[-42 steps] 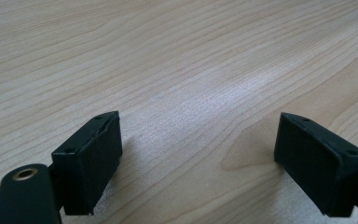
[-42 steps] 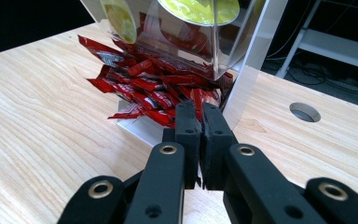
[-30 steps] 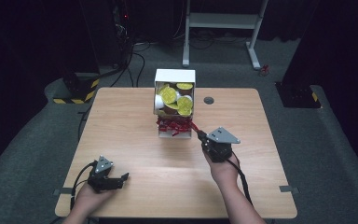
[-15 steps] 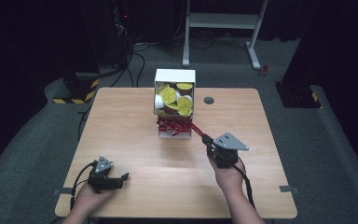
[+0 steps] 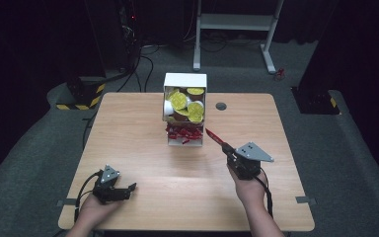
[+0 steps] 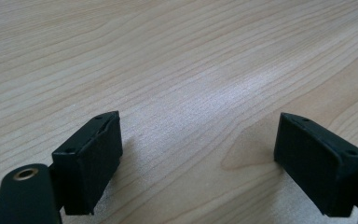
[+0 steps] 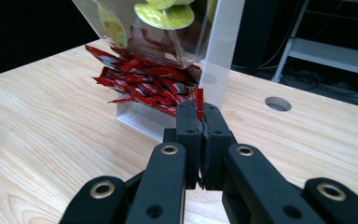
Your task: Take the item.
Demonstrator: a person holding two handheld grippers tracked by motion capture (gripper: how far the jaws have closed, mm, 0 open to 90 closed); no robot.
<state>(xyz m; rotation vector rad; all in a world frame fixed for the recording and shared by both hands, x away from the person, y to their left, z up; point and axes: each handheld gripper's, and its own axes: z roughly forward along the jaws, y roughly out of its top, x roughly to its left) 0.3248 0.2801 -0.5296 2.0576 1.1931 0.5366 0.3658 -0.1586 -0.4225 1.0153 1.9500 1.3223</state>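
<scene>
A person at a wooden bench [image 5: 143,123] works two hand-held grippers beside a white dispenser box [image 5: 185,81] that stands at the far middle of the bench. The right gripper [image 5: 225,146] has its jaws closed on one red sachet [image 5: 213,136], which is pinched by one end and sticks out slantwise toward the box. In the right gripper view the sachet's [image 7: 199,105] edge stands up between the black pads, just in front of the heap of like sachets [image 7: 142,81] spilling from the box's open lower tray. The thin packet is likely gripped near its end because that is the part that pokes free of the pile. The upper compartment holds small round pods with yellow-green foil lids [image 5: 179,100], tumbled against a clear front. The left gripper [image 5: 128,190] rests low at the near left corner, its jaws open over bare wood, well apart from the box and apparently waiting its turn. Any printing on the lids or sachets is too small to read. A round cable hole [image 5: 221,106] sits just right of the box.
</scene>
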